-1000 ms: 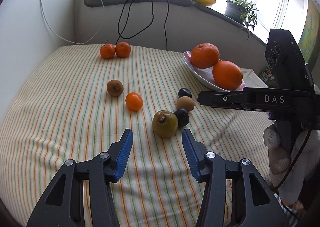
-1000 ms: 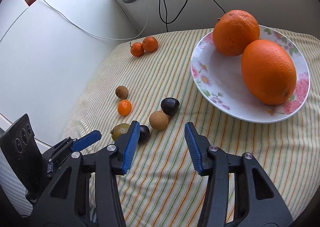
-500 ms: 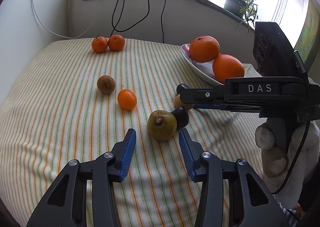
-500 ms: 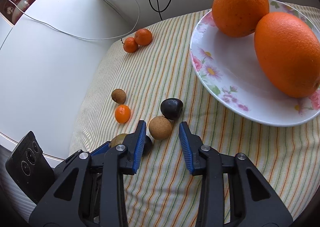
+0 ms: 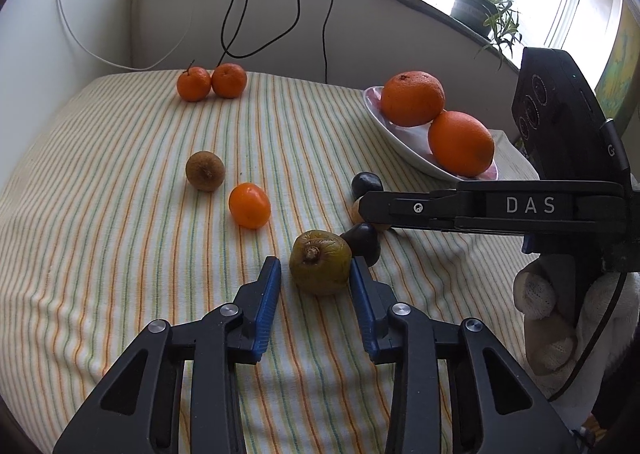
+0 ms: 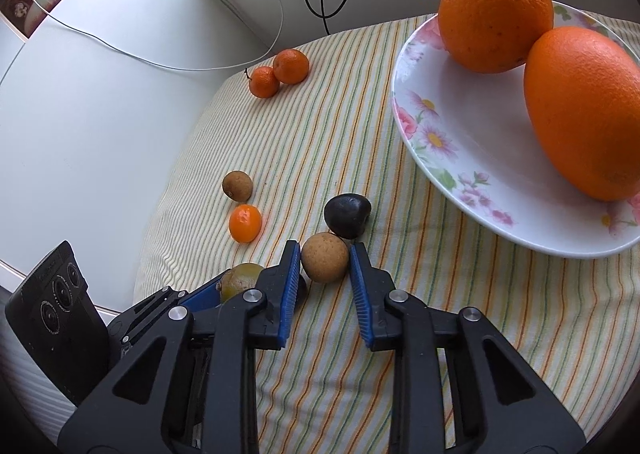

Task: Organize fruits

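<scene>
On a striped table (image 5: 100, 222), the left gripper (image 5: 315, 273) brackets a wrinkled green fruit (image 5: 320, 266), fingers (image 5: 267, 294) parted and not yet closed on it. The right gripper (image 6: 325, 259) likewise straddles a tan round fruit (image 6: 325, 262), fingers (image 6: 289, 278) slightly apart; a dark fruit (image 6: 346, 214) lies just beyond.

Striped cloth (image 5: 120, 222) covers the table. Flowered plate (image 6: 424, 110) sits on it; near the plate, a dark fruit (image 6: 347, 214), tan fruit (image 6: 324, 263) and olive fruit (image 5: 320, 267); farther off, two tangerines (image 5: 211, 81).
</scene>
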The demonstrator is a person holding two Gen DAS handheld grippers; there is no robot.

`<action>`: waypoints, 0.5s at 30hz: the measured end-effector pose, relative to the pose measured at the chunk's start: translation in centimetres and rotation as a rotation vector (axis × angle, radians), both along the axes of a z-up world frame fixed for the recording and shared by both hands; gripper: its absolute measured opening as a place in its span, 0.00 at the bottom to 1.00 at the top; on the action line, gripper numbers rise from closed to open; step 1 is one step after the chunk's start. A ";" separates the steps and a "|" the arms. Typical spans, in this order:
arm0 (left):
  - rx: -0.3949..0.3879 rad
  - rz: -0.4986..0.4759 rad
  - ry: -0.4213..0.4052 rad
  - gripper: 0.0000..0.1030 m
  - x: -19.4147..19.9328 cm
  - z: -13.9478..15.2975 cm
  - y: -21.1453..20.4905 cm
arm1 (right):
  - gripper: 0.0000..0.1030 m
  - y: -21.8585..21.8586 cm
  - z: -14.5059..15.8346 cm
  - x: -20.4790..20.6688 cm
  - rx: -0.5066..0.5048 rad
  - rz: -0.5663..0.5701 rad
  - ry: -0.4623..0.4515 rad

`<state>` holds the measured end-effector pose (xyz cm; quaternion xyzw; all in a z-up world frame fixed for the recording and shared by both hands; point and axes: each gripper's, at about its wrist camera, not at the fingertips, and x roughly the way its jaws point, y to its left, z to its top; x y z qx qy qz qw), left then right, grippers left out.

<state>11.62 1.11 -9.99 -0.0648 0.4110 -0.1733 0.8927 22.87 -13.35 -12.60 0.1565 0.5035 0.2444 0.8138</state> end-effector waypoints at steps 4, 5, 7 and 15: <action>0.002 -0.006 -0.009 0.26 -0.2 0.0 -0.2 | 0.26 -0.1 0.0 -0.2 0.006 0.000 -0.002; -0.005 -0.006 -0.007 0.26 -0.1 0.0 -0.1 | 0.26 -0.1 0.1 -0.3 0.006 0.002 -0.004; -0.015 -0.006 -0.004 0.26 -0.1 0.0 0.1 | 0.26 -0.2 0.2 -0.4 0.005 0.004 -0.008; -0.032 0.003 -0.008 0.25 -0.3 0.1 0.2 | 0.26 -1.3 0.7 -1.1 0.002 -0.003 -0.027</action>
